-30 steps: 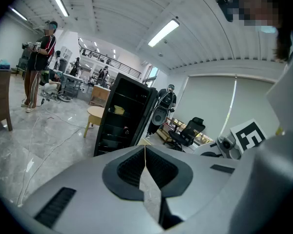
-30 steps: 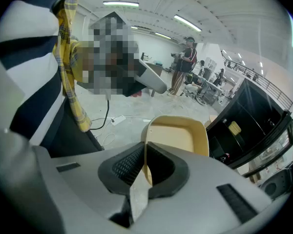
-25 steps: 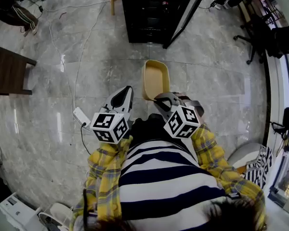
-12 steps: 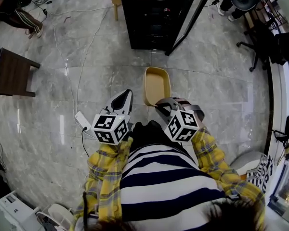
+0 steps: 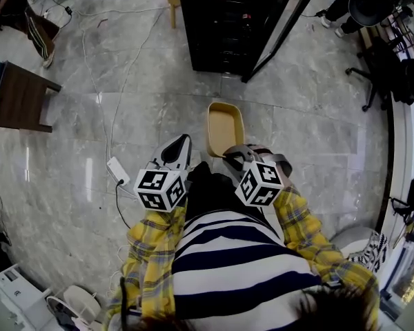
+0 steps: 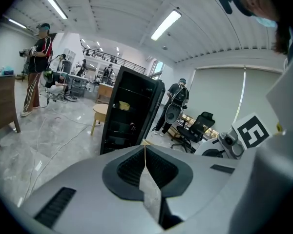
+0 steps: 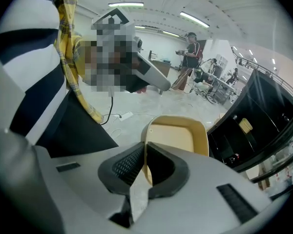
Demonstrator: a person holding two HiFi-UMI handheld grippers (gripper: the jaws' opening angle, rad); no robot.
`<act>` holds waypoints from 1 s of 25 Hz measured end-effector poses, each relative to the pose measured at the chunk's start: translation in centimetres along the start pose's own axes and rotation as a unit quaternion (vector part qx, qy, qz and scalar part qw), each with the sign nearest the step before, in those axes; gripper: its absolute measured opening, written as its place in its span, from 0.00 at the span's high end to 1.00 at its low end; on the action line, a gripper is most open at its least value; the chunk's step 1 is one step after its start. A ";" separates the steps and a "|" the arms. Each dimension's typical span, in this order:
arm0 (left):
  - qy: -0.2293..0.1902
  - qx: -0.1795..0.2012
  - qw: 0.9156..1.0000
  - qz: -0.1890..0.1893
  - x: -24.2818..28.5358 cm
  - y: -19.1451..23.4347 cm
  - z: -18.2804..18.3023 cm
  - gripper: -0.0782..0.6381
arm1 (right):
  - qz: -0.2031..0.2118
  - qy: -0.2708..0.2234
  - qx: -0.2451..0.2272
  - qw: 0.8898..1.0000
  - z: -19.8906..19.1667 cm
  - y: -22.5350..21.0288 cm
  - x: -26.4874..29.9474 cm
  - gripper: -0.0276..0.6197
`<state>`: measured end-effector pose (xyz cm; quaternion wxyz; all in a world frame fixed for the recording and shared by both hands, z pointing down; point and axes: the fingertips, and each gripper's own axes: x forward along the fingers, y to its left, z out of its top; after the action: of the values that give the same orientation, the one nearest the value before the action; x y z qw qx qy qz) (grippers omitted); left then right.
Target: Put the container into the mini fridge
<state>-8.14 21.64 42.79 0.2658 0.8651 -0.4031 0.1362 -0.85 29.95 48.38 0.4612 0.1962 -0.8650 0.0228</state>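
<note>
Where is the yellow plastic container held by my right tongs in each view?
Head view: yellow rectangular plastic container at centre, its near rim gripped by the right tongs.
Left gripper view: not clearly in it.
Right gripper view: centre, just beyond the tongs.
Shared landmark: open black mini fridge.

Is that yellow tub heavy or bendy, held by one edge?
Probably light: the right gripper holds the container by one rim alone. Likely stiff, since it juts out without sagging. It looks empty, so nothing should spill.
</note>
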 end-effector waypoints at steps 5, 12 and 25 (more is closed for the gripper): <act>-0.004 -0.006 1.000 -0.001 2.2 1.6 0.5 0.87 | 0.002 0.008 0.004 1.000 -0.1 -2.0 1.4 0.90; 0.003 -0.022 1.000 -0.008 6.4 4.8 2.1 0.87 | 0.013 0.025 0.008 1.000 0.1 -6.0 3.3 0.90; 0.024 -0.024 0.999 -0.021 12.4 12.0 3.2 0.87 | 0.036 0.059 0.021 0.997 1.3 -13.8 8.4 0.90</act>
<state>-9.41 5.70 49.96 0.2983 0.8633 -0.3817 0.1414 -1.11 14.24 52.42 0.5059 0.1726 -0.8424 0.0689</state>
